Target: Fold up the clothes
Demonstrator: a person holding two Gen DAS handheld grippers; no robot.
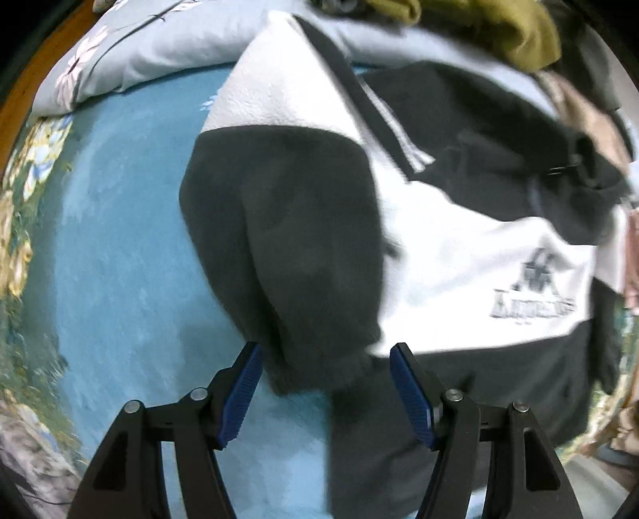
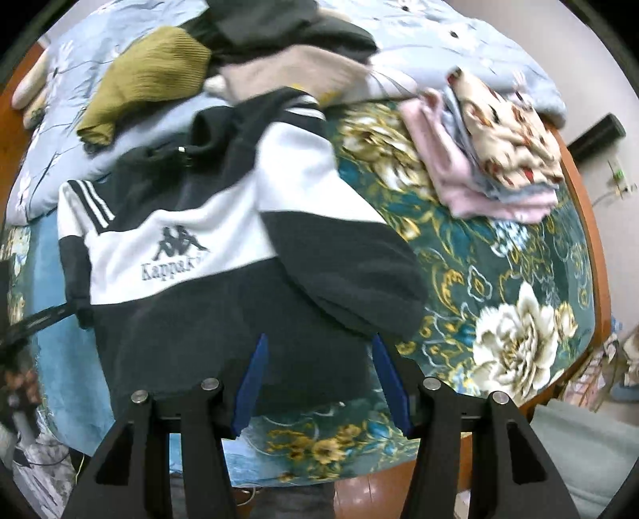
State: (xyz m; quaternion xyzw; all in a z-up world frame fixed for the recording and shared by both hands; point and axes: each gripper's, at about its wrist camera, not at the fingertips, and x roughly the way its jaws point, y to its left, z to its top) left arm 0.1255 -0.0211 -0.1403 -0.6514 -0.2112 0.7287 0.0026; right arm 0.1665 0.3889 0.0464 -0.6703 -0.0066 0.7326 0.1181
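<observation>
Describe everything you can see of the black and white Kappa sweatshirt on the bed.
The black and white fleecy Kappa sweatshirt lies spread, front up, on the teal floral bedspread. It has a white chest panel with a black logo, striped shoulders, a black lower body and black sleeves with ribbed cuffs. Both sleeves lie beside the body. Open left tongs straddle one cuff; open right tongs hover at the hem.

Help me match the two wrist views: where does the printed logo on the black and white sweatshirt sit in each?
Left wrist: printed logo at right of centre, blurred.
Right wrist: printed logo at left of centre.
Shared landmark: olive green knitted garment, near the top of both views.
</observation>
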